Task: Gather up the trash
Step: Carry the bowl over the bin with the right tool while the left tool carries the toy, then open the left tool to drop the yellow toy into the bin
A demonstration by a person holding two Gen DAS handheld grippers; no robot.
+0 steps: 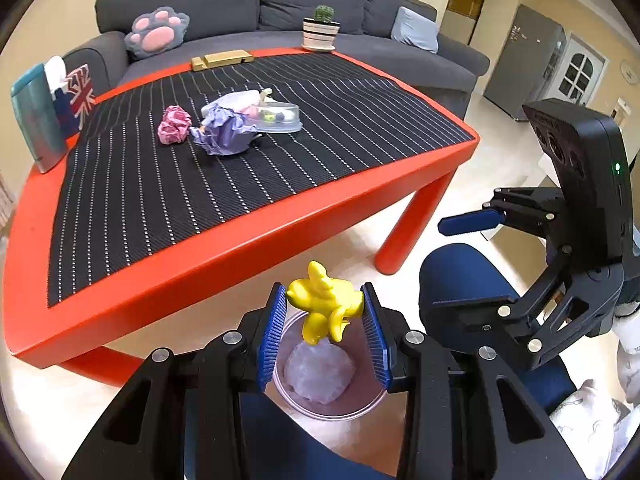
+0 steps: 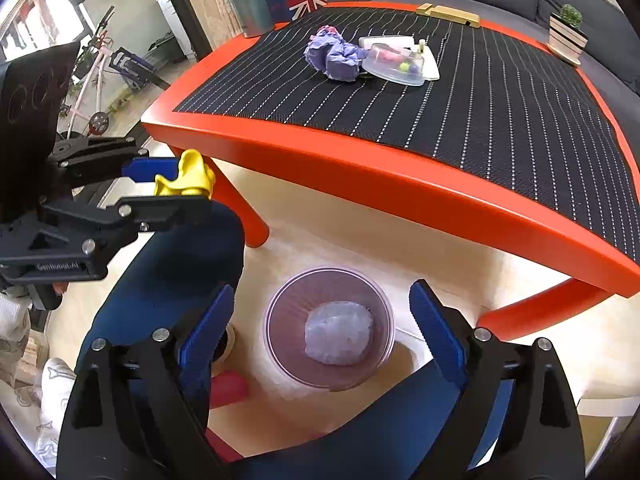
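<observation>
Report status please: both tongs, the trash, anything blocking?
Left tongs shut on yellow wad, above bin. Right tongs open, empty. Pale wad in bin. Path clear.

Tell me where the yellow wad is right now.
The yellow wad sits pinched in the left gripper, low in the left wrist view, directly above the bin on the floor beside the red table.

left tool [image 1: 325, 322] gripping yellow wad [image 1: 323, 305], above bin [image 1: 370, 404]

hidden: bin [image 1: 320, 408] rim behind left tool [image 1: 325, 322] | unclear: items under clear lid [image 2: 394, 65]
</observation>
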